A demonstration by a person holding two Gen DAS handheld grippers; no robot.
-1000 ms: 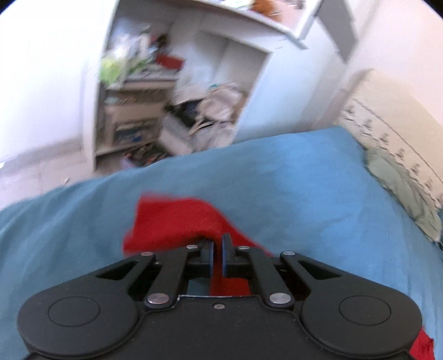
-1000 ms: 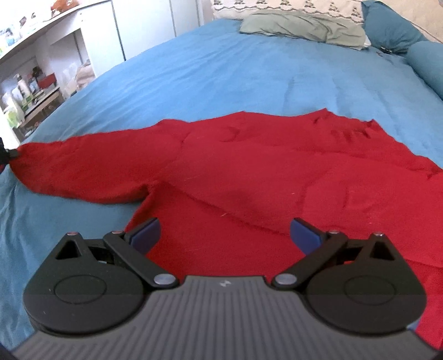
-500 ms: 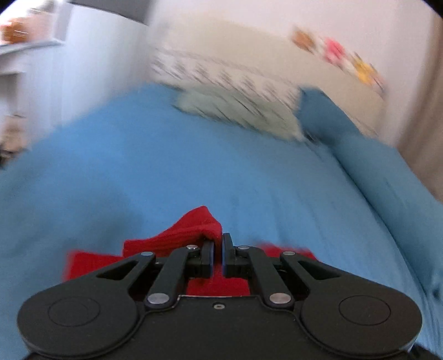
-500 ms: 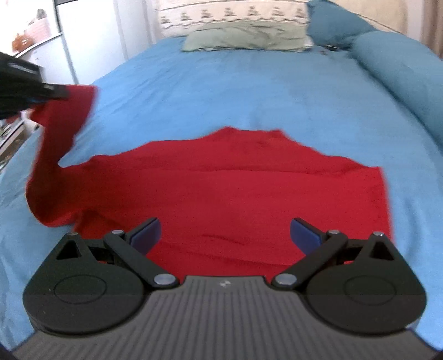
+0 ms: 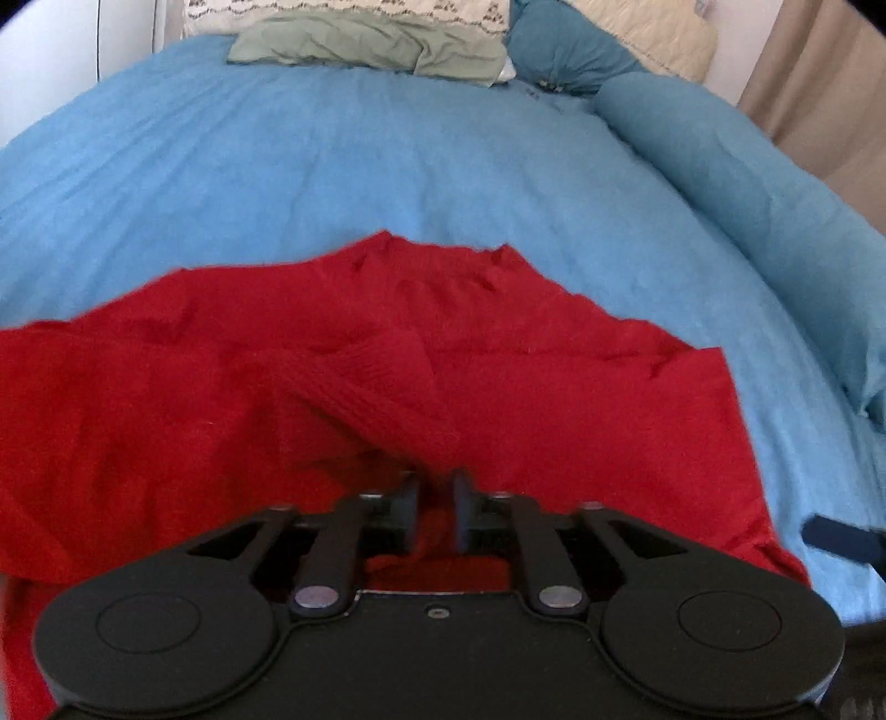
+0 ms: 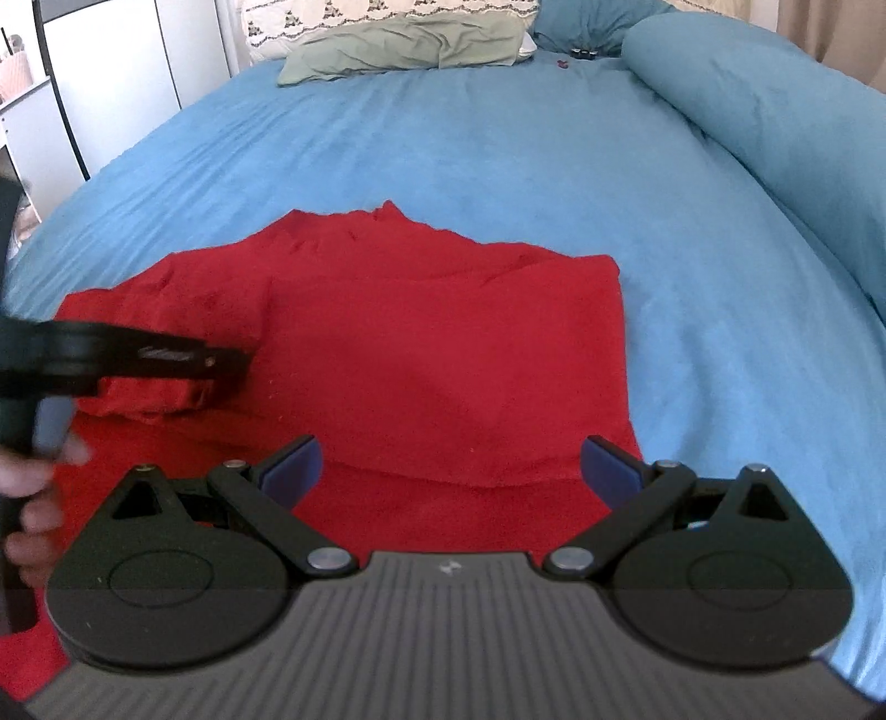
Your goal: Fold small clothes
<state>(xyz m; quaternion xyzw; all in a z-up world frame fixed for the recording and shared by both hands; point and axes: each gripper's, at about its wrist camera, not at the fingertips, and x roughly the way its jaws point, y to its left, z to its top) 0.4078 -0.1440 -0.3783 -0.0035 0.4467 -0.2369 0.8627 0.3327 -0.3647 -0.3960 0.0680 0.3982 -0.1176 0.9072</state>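
Note:
A red sweater point(image 6: 443, 354) lies spread on the blue bed point(image 6: 498, 149), its right side folded in with a straight edge. My left gripper point(image 5: 434, 512) is shut on the ribbed cuff of the left sleeve point(image 5: 382, 393) and holds it over the sweater's body. The left gripper also shows in the right wrist view point(image 6: 221, 363), with the sleeve point(image 6: 166, 315) doubled over the body's left part. My right gripper point(image 6: 451, 471) is open and empty, just above the sweater's near hem.
A green pillow point(image 6: 404, 47) and a patterned one point(image 6: 332, 16) lie at the head of the bed. A rolled blue duvet point(image 6: 775, 122) runs along the right side. White furniture point(image 6: 111, 83) stands to the left.
My left gripper has swung the sleeve from far out on the left up and over onto the sweater's body. My right gripper has stayed open and drawn back a little.

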